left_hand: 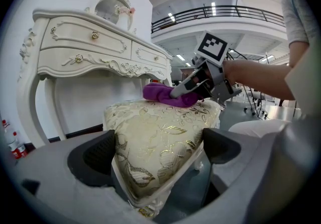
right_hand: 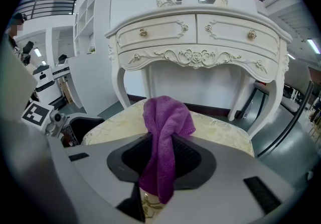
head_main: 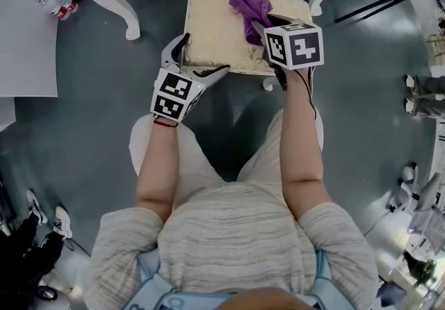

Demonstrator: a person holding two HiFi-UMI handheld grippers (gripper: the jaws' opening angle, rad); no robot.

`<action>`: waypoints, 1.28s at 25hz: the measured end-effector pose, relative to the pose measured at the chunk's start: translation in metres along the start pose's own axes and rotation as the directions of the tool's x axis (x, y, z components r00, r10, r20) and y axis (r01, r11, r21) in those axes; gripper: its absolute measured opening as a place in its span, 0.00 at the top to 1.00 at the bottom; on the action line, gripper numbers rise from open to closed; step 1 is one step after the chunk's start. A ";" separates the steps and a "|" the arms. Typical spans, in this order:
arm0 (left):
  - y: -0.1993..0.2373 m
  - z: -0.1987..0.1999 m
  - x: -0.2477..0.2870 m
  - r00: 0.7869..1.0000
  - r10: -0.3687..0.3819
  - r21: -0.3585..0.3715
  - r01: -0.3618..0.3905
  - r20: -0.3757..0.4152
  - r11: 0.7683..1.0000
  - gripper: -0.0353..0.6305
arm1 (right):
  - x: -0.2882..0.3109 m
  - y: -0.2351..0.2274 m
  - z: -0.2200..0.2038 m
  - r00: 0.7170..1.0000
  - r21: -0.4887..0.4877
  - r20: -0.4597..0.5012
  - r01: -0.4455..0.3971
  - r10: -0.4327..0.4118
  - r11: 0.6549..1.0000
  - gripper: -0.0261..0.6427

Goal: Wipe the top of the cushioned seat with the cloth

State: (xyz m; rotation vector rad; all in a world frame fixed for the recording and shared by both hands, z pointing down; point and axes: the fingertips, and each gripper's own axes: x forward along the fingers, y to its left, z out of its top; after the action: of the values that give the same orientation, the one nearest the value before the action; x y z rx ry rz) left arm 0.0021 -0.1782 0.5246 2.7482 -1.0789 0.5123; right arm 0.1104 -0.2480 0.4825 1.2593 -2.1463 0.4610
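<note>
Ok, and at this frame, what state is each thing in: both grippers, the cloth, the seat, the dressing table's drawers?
left gripper: shut on the near corner of the cushioned seat.
right gripper: shut on the cloth.
cloth: bunched, pinched between the jaws, resting on the seat top.
cushioned seat: upright on its legs, with only the cloth on top.
drawers: both shut.
</note>
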 end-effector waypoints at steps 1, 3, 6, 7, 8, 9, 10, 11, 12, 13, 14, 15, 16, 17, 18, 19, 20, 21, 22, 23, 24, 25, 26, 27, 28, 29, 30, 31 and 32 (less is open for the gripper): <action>0.000 0.000 0.000 1.000 0.000 0.000 0.000 0.000 1.000 0.11 | -0.001 -0.001 0.000 1.000 0.001 0.000 0.003 -0.003 1.000 0.80; 0.000 0.001 0.000 1.000 -0.001 0.001 0.001 0.001 1.000 0.11 | -0.003 -0.004 -0.001 1.000 0.004 0.000 0.009 -0.009 1.000 0.80; 0.000 0.000 0.000 1.000 -0.001 0.001 0.001 -0.001 1.000 0.11 | -0.004 -0.008 -0.004 1.000 0.012 0.002 0.014 -0.014 1.000 0.80; 0.000 0.000 0.000 1.000 -0.001 0.000 0.001 -0.001 1.000 0.11 | -0.005 -0.010 -0.004 1.000 0.012 0.003 0.017 -0.017 1.000 0.80; 0.000 -0.001 0.000 1.000 -0.001 0.000 0.001 -0.001 1.000 0.11 | -0.005 -0.011 -0.005 1.000 0.010 0.003 0.021 -0.021 1.000 0.80; 0.000 -0.001 0.000 1.000 -0.002 0.000 0.002 0.000 1.000 0.11 | -0.006 -0.013 -0.005 1.000 0.009 0.002 0.025 -0.025 1.000 0.80; 0.000 -0.001 0.000 1.000 -0.002 0.000 0.002 0.002 1.000 0.11 | -0.006 -0.015 -0.006 1.000 0.009 0.001 0.029 -0.029 1.000 0.80; 0.000 -0.001 0.000 1.000 -0.002 0.000 0.002 0.002 1.000 0.11 | -0.007 -0.017 -0.007 1.000 0.012 0.001 0.032 -0.032 0.999 0.80; 0.001 -0.001 0.000 1.000 -0.002 0.001 0.002 0.003 1.000 0.11 | -0.008 -0.019 -0.008 0.999 0.016 0.000 0.035 -0.035 0.999 0.80; 0.001 -0.001 0.000 1.000 -0.002 0.001 0.002 0.002 1.000 0.11 | -0.010 -0.021 -0.009 0.999 0.019 0.000 0.038 -0.038 0.999 0.80; 0.000 -0.001 0.000 1.000 -0.001 0.001 0.001 0.002 1.000 0.11 | -0.011 -0.023 -0.010 0.999 0.021 -0.002 0.043 -0.043 0.999 0.80; 0.000 -0.001 0.000 1.000 -0.001 0.001 0.001 0.001 1.000 0.11 | -0.012 -0.026 -0.011 0.999 0.021 -0.004 0.047 -0.047 0.999 0.80; 0.000 -0.001 0.000 1.000 -0.002 0.001 0.002 0.000 1.000 0.11 | -0.013 -0.028 -0.012 0.999 0.020 -0.005 0.052 -0.052 0.998 0.80; 0.000 -0.001 0.000 1.000 -0.002 0.001 0.002 0.000 1.000 0.11 | -0.015 -0.031 -0.013 0.998 0.020 -0.006 0.058 -0.058 0.998 0.80; 0.000 -0.001 0.000 1.000 -0.003 0.001 0.003 0.000 1.000 0.11 | -0.016 -0.034 -0.014 0.998 0.019 -0.006 0.064 -0.064 0.998 0.80; 0.000 -0.001 0.000 1.000 -0.004 0.000 0.004 -0.001 1.000 0.11 | -0.017 -0.037 -0.015 0.997 0.019 -0.007 0.071 -0.071 0.997 0.80; 0.000 -0.001 0.000 1.000 -0.004 0.000 0.004 0.000 1.000 0.11 | -0.019 -0.040 -0.017 0.997 0.020 -0.009 0.077 -0.076 0.997 0.80; 0.000 -0.001 0.000 1.000 -0.003 -0.001 0.003 0.000 1.000 0.11 | -0.020 -0.043 -0.018 0.997 0.022 -0.012 0.082 -0.082 0.996 0.80; 0.000 -0.001 0.000 1.000 -0.003 -0.001 0.003 0.001 1.000 0.11 | -0.022 -0.046 -0.020 0.996 0.024 -0.015 0.087 -0.087 0.996 0.80; 0.000 -0.001 0.000 1.000 -0.002 -0.001 0.002 0.001 1.000 0.11 | -0.023 -0.049 -0.021 0.996 0.026 -0.017 0.091 -0.091 0.995 0.80; 0.000 -0.001 0.000 1.000 -0.002 -0.001 0.002 0.000 1.000 0.11 | -0.025 -0.051 -0.022 0.995 0.029 -0.017 0.095 -0.094 0.995 0.80; 0.000 -0.001 0.000 1.000 -0.003 -0.001 0.003 0.000 1.000 0.11 | -0.026 -0.054 -0.022 0.995 0.030 -0.016 0.098 -0.098 0.995 0.80; 0.000 -0.001 0.000 1.000 -0.003 -0.001 0.003 -0.001 1.000 0.11 | -0.027 -0.056 -0.023 0.995 0.030 -0.017 0.103 -0.102 0.994 0.80; 0.000 -0.001 0.001 1.000 -0.003 -0.001 0.003 -0.001 1.000 0.11 | -0.028 -0.059 -0.024 0.994 0.031 -0.020 0.107 -0.107 0.994 0.80; 0.000 -0.001 0.001 1.000 -0.003 -0.001 0.003 -0.001 1.000 0.11 | -0.029 -0.061 -0.026 0.993 0.031 -0.023 0.113 -0.112 0.993 0.80; 0.000 -0.001 0.001 1.000 -0.002 0.000 0.002 -0.001 1.000 0.11 | -0.030 -0.063 -0.027 0.993 0.031 -0.026 0.119 -0.118 0.992 0.80; 0.000 -0.002 0.001 1.000 -0.002 0.000 0.002 0.000 1.000 0.11 | -0.031 -0.065 -0.028 0.992 0.030 -0.026 0.122 -0.121 0.992 0.80; 0.000 -0.001 0.000 1.000 -0.002 -0.001 0.002 0.000 1.000 0.11 | -0.032 -0.066 -0.029 0.992 0.030 -0.026 0.125 -0.124 0.992 0.80; 0.000 -0.001 0.000 1.000 -0.003 -0.001 0.003 0.001 1.000 0.11 | -0.033 -0.069 -0.030 0.991 0.032 -0.027 0.128 -0.127 0.991 0.80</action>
State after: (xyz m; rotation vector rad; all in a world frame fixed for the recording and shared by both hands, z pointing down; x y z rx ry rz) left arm 0.0020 -0.1779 0.5260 2.7490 -1.0753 0.5099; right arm 0.1920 -0.2428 0.4834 1.3926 -2.0301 0.4577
